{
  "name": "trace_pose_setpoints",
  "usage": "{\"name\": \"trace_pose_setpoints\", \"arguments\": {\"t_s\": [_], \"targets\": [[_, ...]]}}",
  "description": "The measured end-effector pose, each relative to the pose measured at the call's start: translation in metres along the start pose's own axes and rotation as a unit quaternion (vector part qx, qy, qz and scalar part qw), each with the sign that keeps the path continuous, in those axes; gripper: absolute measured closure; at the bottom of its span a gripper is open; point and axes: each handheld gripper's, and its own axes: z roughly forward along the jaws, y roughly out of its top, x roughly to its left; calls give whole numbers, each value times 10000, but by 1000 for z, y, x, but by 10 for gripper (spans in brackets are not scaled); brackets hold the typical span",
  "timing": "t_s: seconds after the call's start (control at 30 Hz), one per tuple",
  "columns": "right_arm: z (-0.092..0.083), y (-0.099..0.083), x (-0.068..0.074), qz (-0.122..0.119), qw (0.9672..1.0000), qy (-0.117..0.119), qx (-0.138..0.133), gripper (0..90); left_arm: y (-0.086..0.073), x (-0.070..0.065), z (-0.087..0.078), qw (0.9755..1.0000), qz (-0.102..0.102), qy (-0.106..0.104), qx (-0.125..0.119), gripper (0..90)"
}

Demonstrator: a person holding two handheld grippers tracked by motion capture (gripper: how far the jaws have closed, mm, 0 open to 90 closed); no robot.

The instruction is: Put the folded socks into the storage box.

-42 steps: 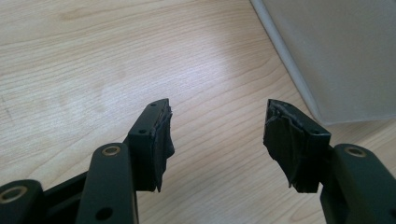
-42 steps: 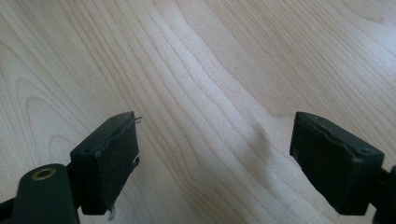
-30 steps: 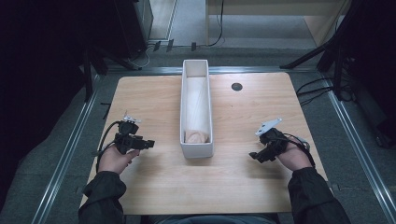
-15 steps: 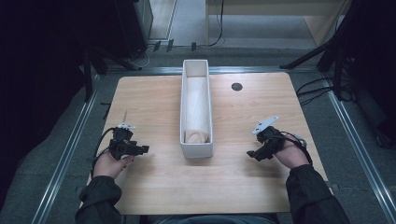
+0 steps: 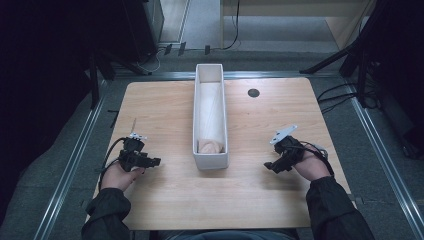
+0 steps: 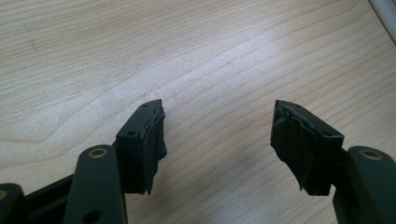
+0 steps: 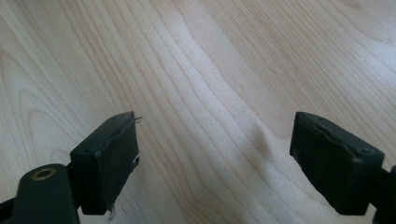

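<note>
A long white tray (image 5: 210, 161) stands lengthwise in the middle of the wooden table (image 5: 165, 115). A pale, rounded lump (image 5: 210, 146) lies inside it at the near end. My left gripper (image 5: 156, 161) rests low over the table to the left of the tray, held in a hand. Its jaws stand wide apart over bare wood (image 6: 218, 140), nothing between them. My right gripper (image 5: 268, 165) sits to the right of the tray in the other hand. It is open too, with plain wood (image 7: 215, 154) between its jaws.
A small dark round hole (image 5: 253, 92) sits in the tabletop at the far right of the tray. Metal rails (image 5: 75, 155) run along both sides of the table. Cables (image 5: 340, 92) and dark stands lie on the floor beyond.
My left hand has drawn back toward the near edge with its gripper. My right gripper has shifted slightly nearer and stays open.
</note>
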Motion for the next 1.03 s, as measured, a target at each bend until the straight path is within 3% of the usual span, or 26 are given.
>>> {"name": "trace_pose_setpoints", "arguments": {"t_s": [1.03], "targets": [[1, 0, 2, 28, 10000, 18, 35, 157, 0, -4, 5, 9999, 114, 1, 92, 326]]}}
